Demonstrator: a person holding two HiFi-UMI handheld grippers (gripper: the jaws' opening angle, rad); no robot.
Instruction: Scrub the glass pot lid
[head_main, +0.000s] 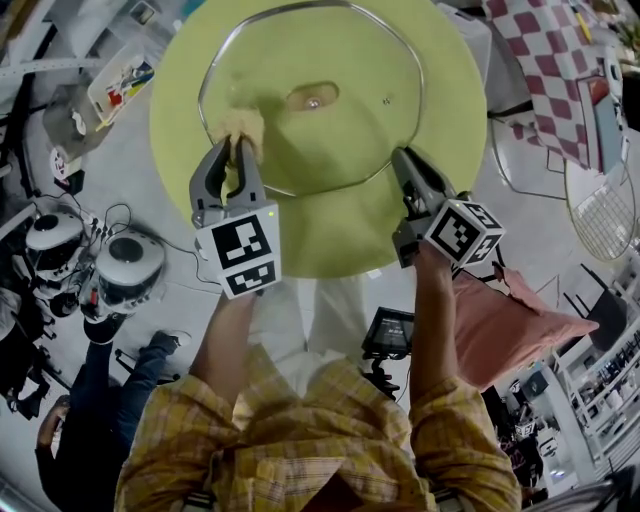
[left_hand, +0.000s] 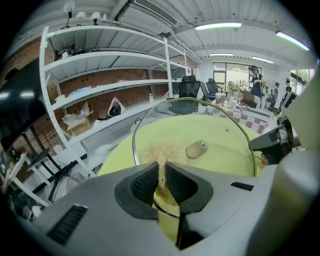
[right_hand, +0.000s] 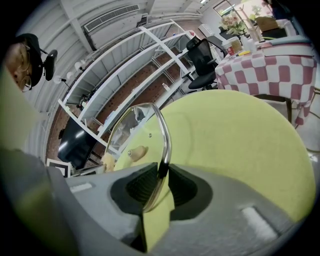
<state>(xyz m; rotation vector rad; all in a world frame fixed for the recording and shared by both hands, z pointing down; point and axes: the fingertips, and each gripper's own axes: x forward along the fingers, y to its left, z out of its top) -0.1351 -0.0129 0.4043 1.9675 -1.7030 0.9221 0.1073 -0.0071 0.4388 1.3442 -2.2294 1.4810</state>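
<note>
The left gripper (left_hand: 161, 172) is pinching a tan, fibrous scrub pad (left_hand: 156, 151) between its ribbed pads, with the jaws standing almost together on it. The free end of the pad is pressing on the glass pot lid (left_hand: 220, 145) just inside its left rim. The right gripper (right_hand: 162, 175) is clamping the lid's metal rim (right_hand: 165, 135) edge-on between its jaws, with only the thin band parting them. In the head view it is gripping the near right side of the lid.

The lid is sitting on a round yellow-green table (head_main: 440, 200), with its tan knob (head_main: 312, 97) at the middle facing up. It may be tipping up slightly at the gripped edge, but the wide-angle views are bending too much to be sure.

Plaid sleeves (head_main: 300, 440) are reaching to both grippers. Beyond the round table, at the right, a red-and-white checked cloth (head_main: 545, 60) is covering another table. A pink cushion (head_main: 510, 320) is lying below the right gripper, and two helmets (head_main: 125, 268) are sitting on the floor at the left. White shelving (left_hand: 100, 75) is lining the brick wall behind.
</note>
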